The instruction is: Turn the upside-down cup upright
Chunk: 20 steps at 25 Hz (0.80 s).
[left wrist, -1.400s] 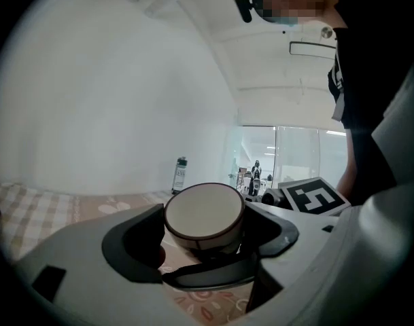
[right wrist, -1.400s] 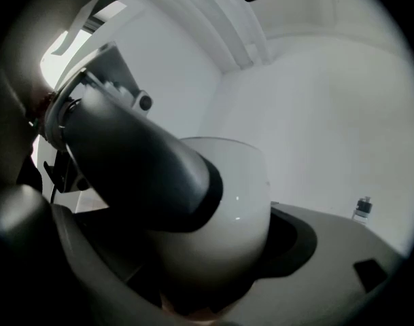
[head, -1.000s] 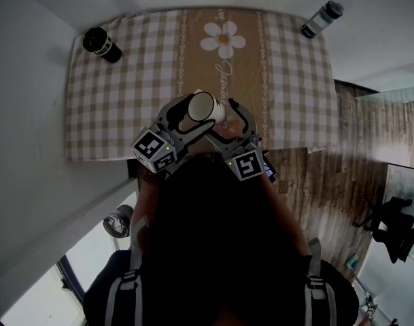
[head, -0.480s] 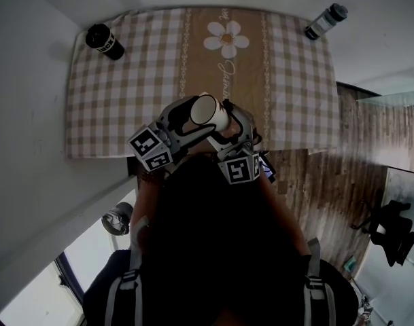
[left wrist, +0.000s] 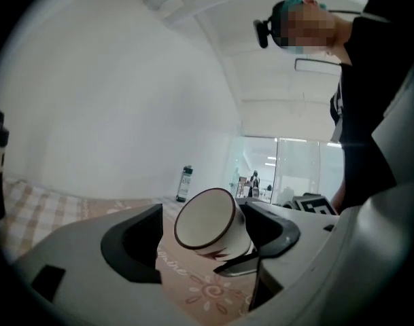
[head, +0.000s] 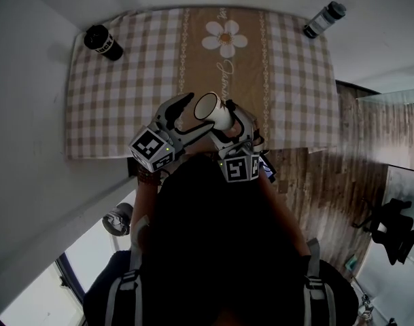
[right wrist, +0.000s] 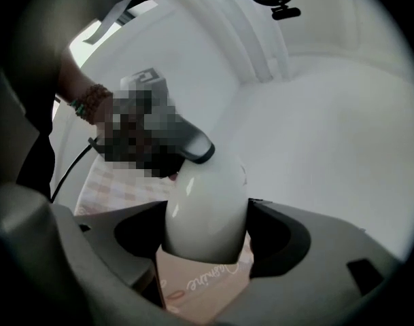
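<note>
The cup is off the surface, held in the air above the near edge of the checked cloth. It lies roughly on its side, and its open mouth faces left and partly upward. It is white with a thin dark line round the rim.

The right gripper has it. Its jaws have just been closing and now stand wide, one pad pressed on each side of the cup's body. The left gripper is spread open around the mouth end, and its left pad is clear of the cup.

I judge the turn to be partway done, since the cup is neither inverted nor upright. The next move calls for more roll of the right wrist until the mouth faces straight up. After that the base should be lowered flat onto the cloth before the jaws let go.

The cloth's tan centre strip carries a white daisy and a line of looping script that I cannot read. The black bottle at the far left has white lettering, too small to make out. The clear bottle at the far right shows no readable label.
</note>
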{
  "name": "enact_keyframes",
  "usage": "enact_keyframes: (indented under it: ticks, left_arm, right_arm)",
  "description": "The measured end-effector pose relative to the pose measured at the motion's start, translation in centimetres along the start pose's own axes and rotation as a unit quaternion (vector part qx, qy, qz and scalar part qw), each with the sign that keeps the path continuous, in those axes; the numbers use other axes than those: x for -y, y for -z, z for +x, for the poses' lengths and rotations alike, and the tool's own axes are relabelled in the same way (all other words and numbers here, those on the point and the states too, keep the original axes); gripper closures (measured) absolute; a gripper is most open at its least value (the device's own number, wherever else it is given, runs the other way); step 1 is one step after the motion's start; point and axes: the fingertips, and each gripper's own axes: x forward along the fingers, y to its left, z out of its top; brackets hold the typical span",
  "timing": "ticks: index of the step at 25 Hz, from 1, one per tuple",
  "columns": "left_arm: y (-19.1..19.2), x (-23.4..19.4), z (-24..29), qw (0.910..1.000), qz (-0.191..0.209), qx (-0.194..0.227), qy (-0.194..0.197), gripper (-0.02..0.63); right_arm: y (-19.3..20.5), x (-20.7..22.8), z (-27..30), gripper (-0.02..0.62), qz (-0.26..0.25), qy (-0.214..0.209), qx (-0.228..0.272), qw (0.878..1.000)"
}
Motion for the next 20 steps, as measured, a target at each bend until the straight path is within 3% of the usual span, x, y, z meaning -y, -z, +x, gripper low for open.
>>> enact_keyframes:
  ticks: [4, 8, 12, 20]
  left_arm:
    - [0.6, 1.7, 1.0, 0.9968, 0.059, -0.048, 0.023, 0.227]
    - [1.2, 2.2, 1.5, 0.9902, 0.116, -0.078, 0.009, 0.263]
    - [1.6, 3.2, 1.8, 0.9893, 0.117, -0.084, 0.023, 0.388]
    - [2.8, 3.4, 2.2, 0.9800, 0.149, -0.131, -0.004, 0.453]
  right_arm:
    - [0.4, -0.5, 0.0, 0.229, -0.035, 0.000, -0.017, 0.999]
    - [0.4, -1.4, 0.3, 0.229, -0.069, -0.011, -0.022, 0.997]
    - [1.0, -1.3, 0.3, 0.228, -0.068, -0.014, -0.030, 0.997]
    - [2.3, -1.8, 0.8, 0.224, -0.076, -0.033, -0.051, 0.995]
